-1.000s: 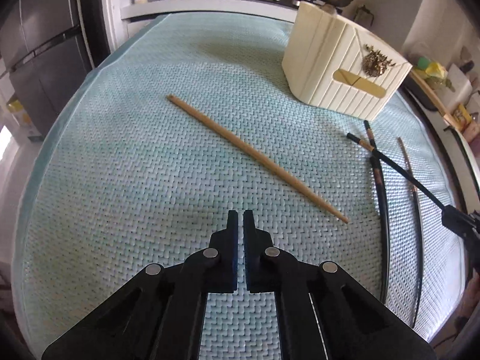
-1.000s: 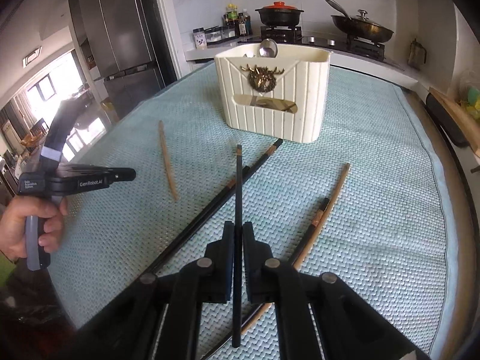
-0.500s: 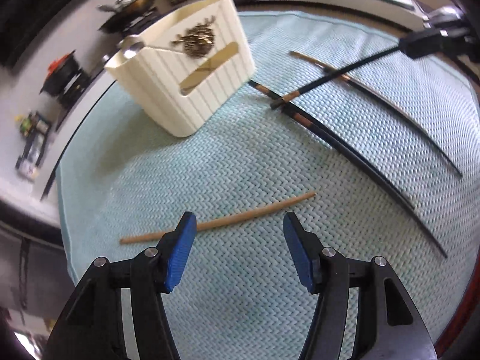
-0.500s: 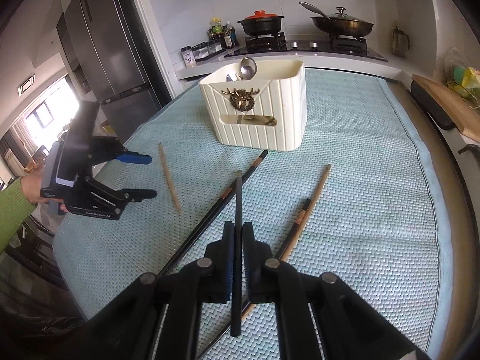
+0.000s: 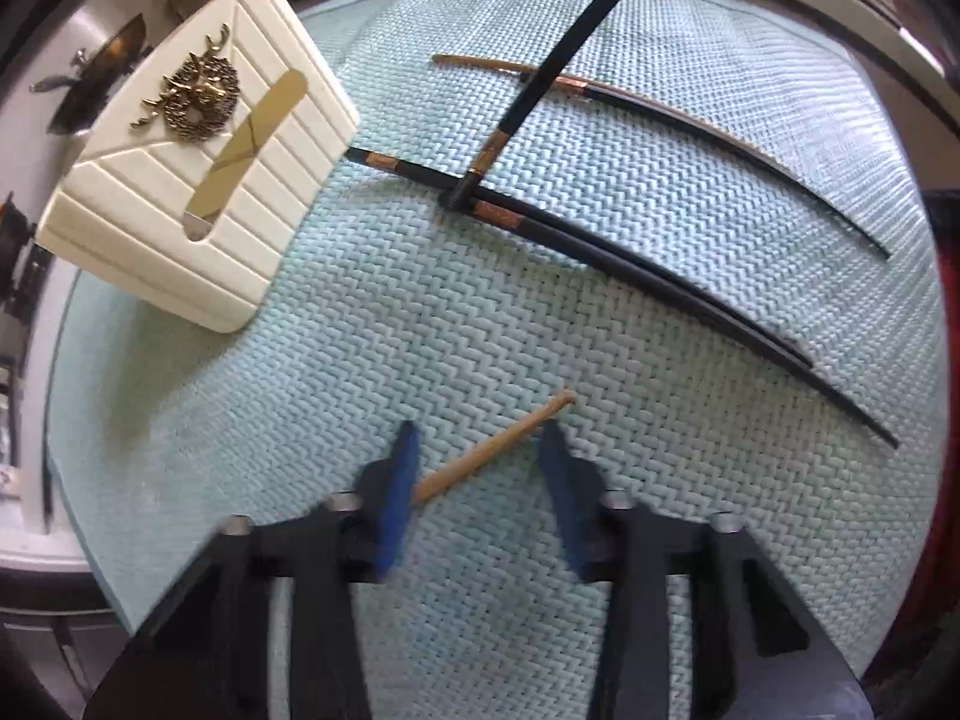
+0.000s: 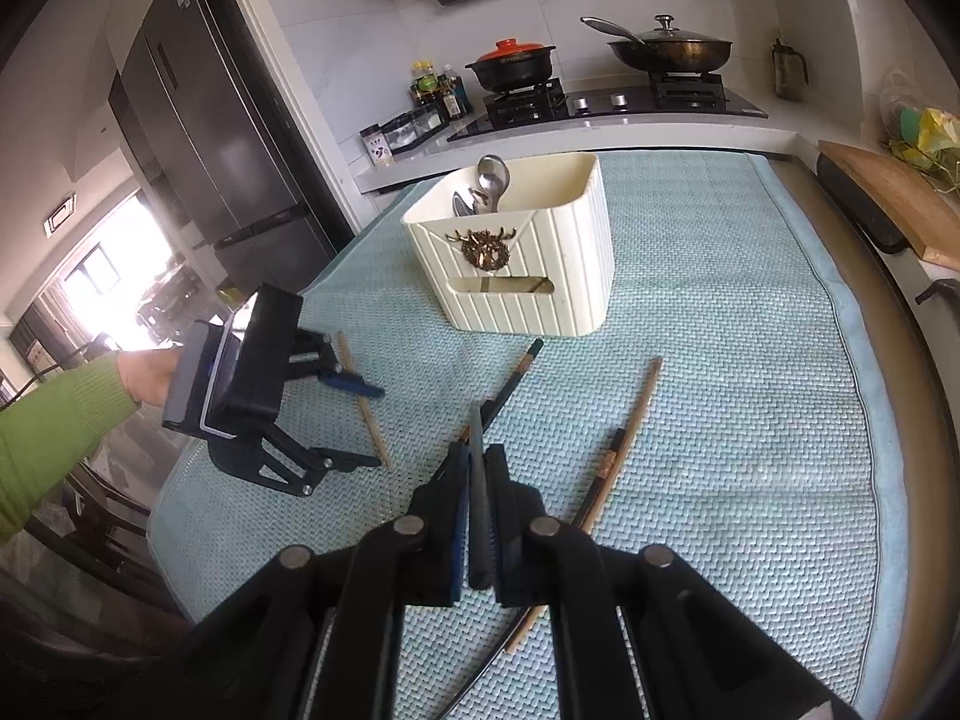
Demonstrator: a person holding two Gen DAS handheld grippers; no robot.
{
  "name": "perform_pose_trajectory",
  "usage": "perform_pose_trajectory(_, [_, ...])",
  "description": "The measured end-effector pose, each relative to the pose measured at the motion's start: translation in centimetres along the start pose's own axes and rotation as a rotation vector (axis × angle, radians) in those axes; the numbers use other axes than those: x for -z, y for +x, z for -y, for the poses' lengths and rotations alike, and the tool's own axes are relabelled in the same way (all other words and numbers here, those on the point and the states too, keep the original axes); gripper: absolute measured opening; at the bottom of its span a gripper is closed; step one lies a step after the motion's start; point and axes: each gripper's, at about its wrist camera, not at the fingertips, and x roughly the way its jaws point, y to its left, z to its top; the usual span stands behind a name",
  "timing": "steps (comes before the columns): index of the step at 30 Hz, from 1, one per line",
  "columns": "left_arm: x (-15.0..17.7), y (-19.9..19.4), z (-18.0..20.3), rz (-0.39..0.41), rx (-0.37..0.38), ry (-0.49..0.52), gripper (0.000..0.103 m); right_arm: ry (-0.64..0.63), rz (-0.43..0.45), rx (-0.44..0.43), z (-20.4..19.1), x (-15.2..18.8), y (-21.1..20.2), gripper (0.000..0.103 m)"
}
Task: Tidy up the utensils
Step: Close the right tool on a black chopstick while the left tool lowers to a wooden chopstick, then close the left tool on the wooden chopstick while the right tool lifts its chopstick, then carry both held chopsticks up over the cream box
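Note:
A light wooden chopstick [image 5: 492, 450] lies on the teal woven mat [image 5: 420, 330], between the blue pads of my left gripper [image 5: 480, 489]. Its jaws are closing, with a gap still showing at the right pad. In the right wrist view the left gripper [image 6: 372, 426] points down over this wooden chopstick [image 6: 366, 414]. My right gripper [image 6: 477, 456] is shut on a black chopstick [image 6: 477, 480], held above the mat; its far end [image 5: 540, 78] hangs over the other chopsticks. The cream utensil holder [image 6: 522, 252] [image 5: 198, 180] stands behind, with spoons [image 6: 492, 180] in it.
Two black chopsticks [image 5: 630, 264] lie side by side on the mat, and another dark one [image 5: 690, 114] lies beyond them. A counter with a stove and pots [image 6: 600, 78] is behind the table, a fridge [image 6: 210, 138] at left, a cutting board [image 6: 888, 192] at right.
The left gripper rolled, opened from shut, came down astride the wooden chopstick, and its jaws have since narrowed. The right gripper rose a little with the black chopstick.

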Motion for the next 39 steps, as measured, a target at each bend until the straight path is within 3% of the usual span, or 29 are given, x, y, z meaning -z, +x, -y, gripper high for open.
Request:
perform_pose_trajectory(4, [-0.1,-0.3,-0.1,0.039,0.019,-0.062,0.0,-0.01,0.011,0.004,0.0,-0.7,-0.3,0.006])
perform_pose_trajectory(13, [0.6,-4.7,-2.2,0.212,0.032,-0.255,0.0,-0.016,0.041,0.014,0.1,-1.5,-1.0,0.006])
perform_pose_trajectory(17, [0.8,-6.5,-2.7,0.251,0.04,-0.287,0.0,-0.013,0.055,0.017,0.2,-1.7,-1.3,0.006])
perform_pose_trajectory(22, [1.3,-6.5,-2.0,0.193,0.01,-0.209,0.004,-0.011,0.064,0.014,0.1,-1.6,-1.7,0.006])
perform_pose_trajectory(24, [1.6,-5.4,-1.2,0.136,-0.006,-0.135,0.026,-0.015,0.066,0.013,-0.1,-1.5,-1.9,0.006])
perform_pose_trajectory(26, [1.5,-3.9,-0.1,0.077,-0.041,-0.047,0.042,-0.016,0.071,0.01,-0.4,-1.5,-2.2,0.006])
perform_pose_trajectory(28, [1.4,-2.6,1.0,0.035,-0.063,0.035,0.043,-0.011,0.078,0.009,-0.5,-1.4,-2.4,0.006])
perform_pose_trajectory(33, [0.7,-0.2,1.6,-0.024,-0.046,0.118,0.043,-0.001,0.09,0.009,-0.6,-1.3,-2.9,0.006])
perform_pose_trajectory(34, [0.5,-0.2,1.4,-0.014,-0.025,0.114,0.041,-0.001,0.092,0.009,-0.6,-1.3,-3.1,0.006])
perform_pose_trajectory(36, [0.1,0.0,0.6,-0.043,0.069,0.079,0.014,0.0,0.096,0.011,-0.6,-1.3,-3.3,0.006])
perform_pose_trajectory(39, [-0.4,0.0,0.3,-0.063,0.117,0.069,0.003,0.004,0.109,0.014,-0.6,-1.3,-3.8,0.006])
